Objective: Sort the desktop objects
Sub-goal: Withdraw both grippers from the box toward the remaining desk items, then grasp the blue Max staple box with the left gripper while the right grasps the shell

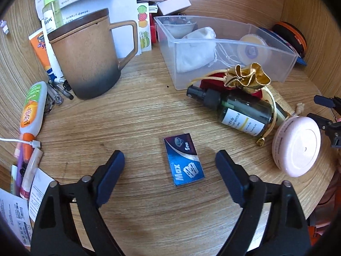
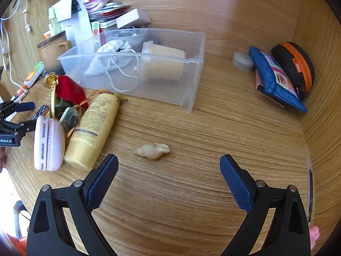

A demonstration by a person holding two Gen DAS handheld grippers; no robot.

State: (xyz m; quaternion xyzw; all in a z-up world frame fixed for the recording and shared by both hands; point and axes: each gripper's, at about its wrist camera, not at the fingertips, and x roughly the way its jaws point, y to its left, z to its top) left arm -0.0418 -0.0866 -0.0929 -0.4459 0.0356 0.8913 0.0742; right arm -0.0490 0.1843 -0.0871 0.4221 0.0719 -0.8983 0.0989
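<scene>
Left wrist view first, far left of the wooden desk [image 1: 138,111]: a white and orange tube [image 1: 32,108] lies on its side next to a bunch of pens [image 1: 57,91], and just right of those sits a big brown mug [image 1: 89,57] with a lid on, dark at the bottom. Moving along, a small blue box [image 1: 183,159] marked "Max" lies flat on the wood, and the left gripper [image 1: 170,162] hangs over it with both fingers spread wide, one on each side, not touching it. Behind that is the clear plastic bin [image 1: 232,49] with a white drawstring pouch [image 1: 196,49] and a pale round container inside (can't read what it is). In front of the bin there's a gold and red pouch [image 1: 245,79] lying against a dark green spray bottle [image 1: 243,111] on its side, then a round pink case [image 1: 297,145] standing on edge at the right. Over in the right wrist view, that pink case [image 2: 49,143] is at the left, touching a pale yellow tube [image 2: 93,128] that lies flat. The right gripper [image 2: 169,166] is wide open too, holding nothing, and a little beige seashell [image 2: 153,150] sits on the desk just ahead of its fingertips, well apart from the bin [image 2: 191,85]. Far right, a blue pouch [image 2: 275,79] leans against a black and orange case [image 2: 296,64] by the wall.
</scene>
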